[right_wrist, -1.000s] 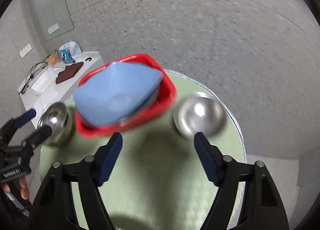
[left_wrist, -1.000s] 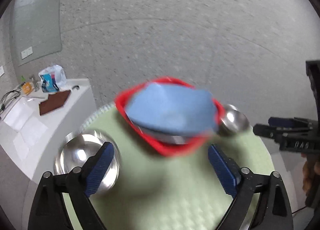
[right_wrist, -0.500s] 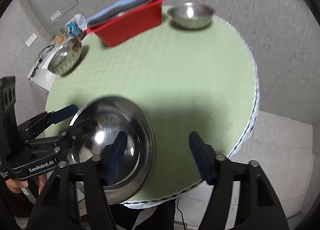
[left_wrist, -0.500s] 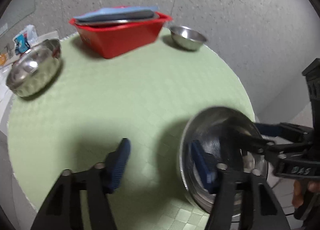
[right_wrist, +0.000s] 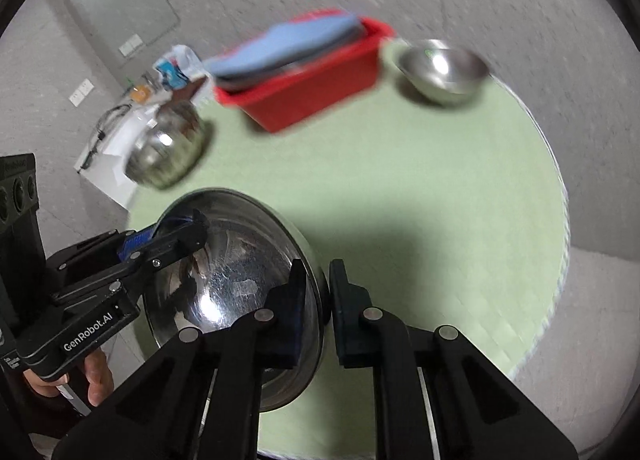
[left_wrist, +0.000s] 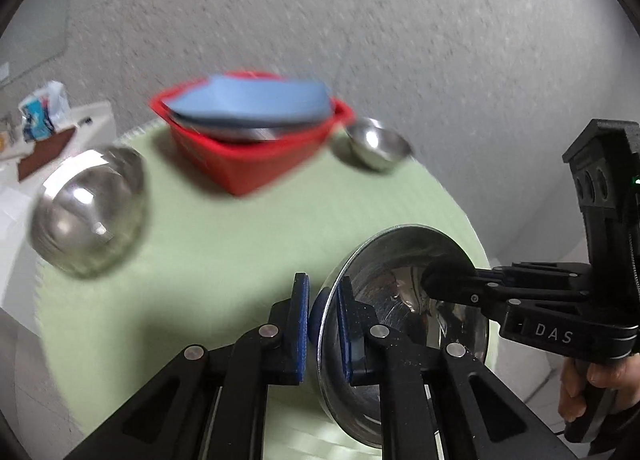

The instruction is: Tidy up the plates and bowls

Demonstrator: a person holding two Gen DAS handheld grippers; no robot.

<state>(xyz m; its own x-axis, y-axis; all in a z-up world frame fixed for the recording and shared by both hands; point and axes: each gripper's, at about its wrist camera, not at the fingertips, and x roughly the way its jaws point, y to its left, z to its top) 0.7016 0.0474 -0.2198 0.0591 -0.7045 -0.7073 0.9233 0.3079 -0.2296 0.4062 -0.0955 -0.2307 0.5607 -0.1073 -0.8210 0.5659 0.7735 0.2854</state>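
Note:
A large steel bowl (left_wrist: 404, 292) (right_wrist: 236, 276) is held tilted above the near part of the round green table (left_wrist: 224, 244) (right_wrist: 420, 187). My left gripper (left_wrist: 323, 318) is shut on its left rim. My right gripper (right_wrist: 319, 292) is shut on its right rim. A red bin (left_wrist: 264, 155) (right_wrist: 316, 95) at the far side holds a blue plate (left_wrist: 252, 99) (right_wrist: 280, 45) over other dishes. A medium steel bowl (left_wrist: 90, 207) (right_wrist: 166, 147) sits at the left and a small steel bowl (left_wrist: 378, 143) (right_wrist: 442, 67) right of the bin.
A white side counter (left_wrist: 16, 179) (right_wrist: 116, 139) with bags, a cable and small items stands beyond the table's left edge. A grey speckled wall is behind. The table's right edge (right_wrist: 560, 195) drops to the floor.
Both grippers have closed on the large bowl's opposite rims and lifted it, tilting it. The views have swung up, blurring the far dishes.

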